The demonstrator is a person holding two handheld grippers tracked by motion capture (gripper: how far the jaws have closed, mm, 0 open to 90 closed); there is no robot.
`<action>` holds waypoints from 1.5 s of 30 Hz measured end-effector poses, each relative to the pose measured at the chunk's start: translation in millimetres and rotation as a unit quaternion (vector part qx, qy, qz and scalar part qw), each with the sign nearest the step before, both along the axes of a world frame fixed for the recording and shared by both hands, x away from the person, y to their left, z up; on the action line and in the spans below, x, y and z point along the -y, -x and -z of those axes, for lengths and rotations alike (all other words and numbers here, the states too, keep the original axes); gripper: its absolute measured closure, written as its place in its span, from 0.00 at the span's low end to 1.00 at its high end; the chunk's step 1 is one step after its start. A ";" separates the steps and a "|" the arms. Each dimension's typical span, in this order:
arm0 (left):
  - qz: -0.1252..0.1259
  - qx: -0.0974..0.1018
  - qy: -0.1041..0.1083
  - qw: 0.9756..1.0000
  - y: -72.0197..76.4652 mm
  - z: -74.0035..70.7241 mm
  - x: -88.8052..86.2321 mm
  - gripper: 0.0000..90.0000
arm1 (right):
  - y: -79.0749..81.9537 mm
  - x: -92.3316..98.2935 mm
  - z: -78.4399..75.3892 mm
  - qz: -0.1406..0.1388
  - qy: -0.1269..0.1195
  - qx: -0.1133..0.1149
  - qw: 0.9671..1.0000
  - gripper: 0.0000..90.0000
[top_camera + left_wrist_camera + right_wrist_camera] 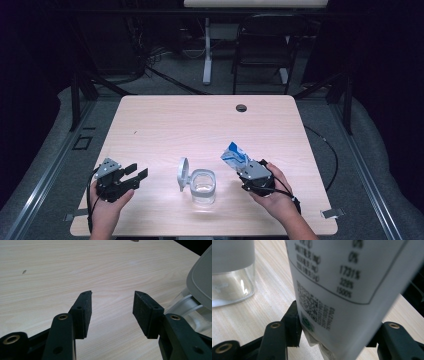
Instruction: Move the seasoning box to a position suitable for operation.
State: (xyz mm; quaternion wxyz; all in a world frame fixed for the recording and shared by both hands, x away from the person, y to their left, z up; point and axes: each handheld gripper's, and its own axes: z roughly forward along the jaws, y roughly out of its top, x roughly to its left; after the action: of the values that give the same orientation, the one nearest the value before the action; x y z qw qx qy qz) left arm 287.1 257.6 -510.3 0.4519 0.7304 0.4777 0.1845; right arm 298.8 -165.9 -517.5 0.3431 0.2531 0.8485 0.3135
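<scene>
Wooden table (165, 120); blue-white pouch (235, 156), label percentages "1731%", "329%", "1500%".

I see a pale wood-grain desk (165, 120) with rounded corners and a dark cable hole (241, 108) near its 12 o'clock edge. Standing on it toward 6 o'clock is a clear glass jar (204, 186), its grey lid (183, 173) hinged open at the jar's 9 o'clock side.
</scene>
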 end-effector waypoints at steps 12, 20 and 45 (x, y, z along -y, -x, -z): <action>-0.001 -0.001 -0.001 1.000 0.0 -0.4 -0.7 0.56 | 3.1 -6.5 -5.5 -0.036 0.025 -0.014 0.999 0.51; -0.003 0.003 0.002 1.000 0.5 -1.1 -1.4 0.56 | 5.4 -11.5 -9.8 -0.052 0.060 -0.014 0.997 0.51; -0.004 0.004 0.005 1.000 0.9 -1.8 -3.1 0.56 | 8.5 -20.4 -13.8 -0.079 0.149 0.005 0.986 0.51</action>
State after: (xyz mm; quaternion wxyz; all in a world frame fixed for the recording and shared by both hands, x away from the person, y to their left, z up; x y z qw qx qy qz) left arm 286.2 260.7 -508.5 0.4561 0.7257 0.4801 0.1868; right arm 290.4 -145.5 -503.7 0.3551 0.1293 0.9015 0.2107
